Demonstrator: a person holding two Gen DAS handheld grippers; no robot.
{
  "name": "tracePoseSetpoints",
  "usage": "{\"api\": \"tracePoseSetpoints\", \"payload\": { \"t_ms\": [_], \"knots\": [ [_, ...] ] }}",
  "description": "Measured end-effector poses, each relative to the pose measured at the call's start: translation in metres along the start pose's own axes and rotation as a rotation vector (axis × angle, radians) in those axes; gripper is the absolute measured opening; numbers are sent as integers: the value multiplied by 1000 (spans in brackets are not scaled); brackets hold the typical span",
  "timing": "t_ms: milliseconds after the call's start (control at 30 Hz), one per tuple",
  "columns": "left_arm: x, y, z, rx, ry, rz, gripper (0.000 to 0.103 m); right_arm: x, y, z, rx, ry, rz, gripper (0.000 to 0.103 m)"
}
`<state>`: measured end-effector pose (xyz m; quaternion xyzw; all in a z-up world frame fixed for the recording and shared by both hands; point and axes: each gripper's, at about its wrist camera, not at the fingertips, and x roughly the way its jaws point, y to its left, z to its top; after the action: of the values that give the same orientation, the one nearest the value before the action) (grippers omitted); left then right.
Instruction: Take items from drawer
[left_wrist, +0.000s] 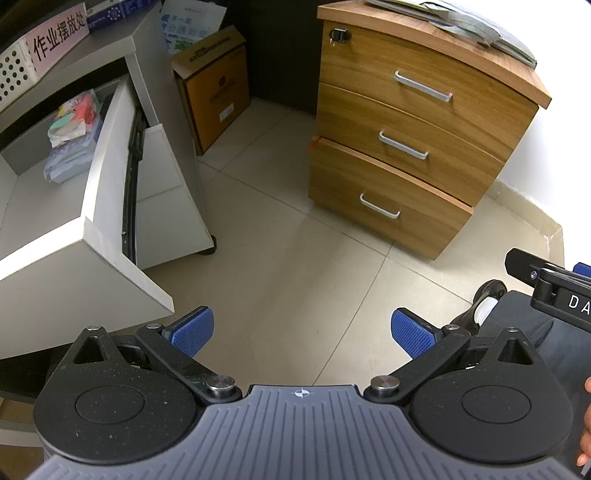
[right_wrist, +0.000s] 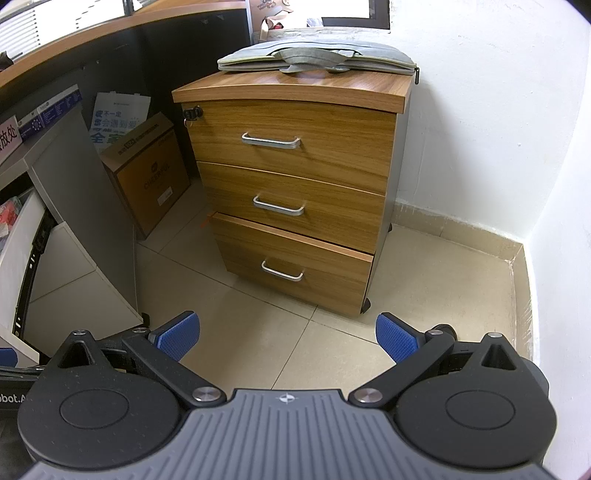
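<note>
Left gripper: released, jaws spread, empty.
Right gripper: released, jaws spread, empty.
Grey drawer: pulled out; bagged items inside.
Wooden cabinet: bottom drawer ajar.

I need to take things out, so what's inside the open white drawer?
The white drawer holds a crumpled bundle of plastic bags at its back. Whatever lies beneath the bundle is hidden.

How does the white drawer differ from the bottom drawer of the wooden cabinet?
The white drawer is pulled far out; the bottom drawer sticks out only slightly. The white drawer shows a plastic bag inside; the bottom drawer's contents are hidden. The bottom drawer has a metal handle; none shows on the white one.
</note>
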<state>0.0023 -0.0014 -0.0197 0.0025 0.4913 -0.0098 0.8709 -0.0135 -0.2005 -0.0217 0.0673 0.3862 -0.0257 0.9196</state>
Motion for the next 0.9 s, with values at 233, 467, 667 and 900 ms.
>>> {"api": "tracePoseSetpoints", "payload": {
  "t_ms": [233, 467, 667, 900],
  "knots": [
    [-1, 0, 0, 1, -2, -7, 103, 1, 1, 0, 2, 1, -1, 102],
    [2, 1, 0, -9, 10, -20, 103, 0, -2, -1, 2, 1, 1, 102],
    [3, -1, 0, -3, 9, -18, 103, 0, -2, -2, 4, 2, -2, 102],
    [9, -5, 3, 48, -24, -34, 103, 8, -7, 4, -9, -17, -19, 102]
  ]
}}
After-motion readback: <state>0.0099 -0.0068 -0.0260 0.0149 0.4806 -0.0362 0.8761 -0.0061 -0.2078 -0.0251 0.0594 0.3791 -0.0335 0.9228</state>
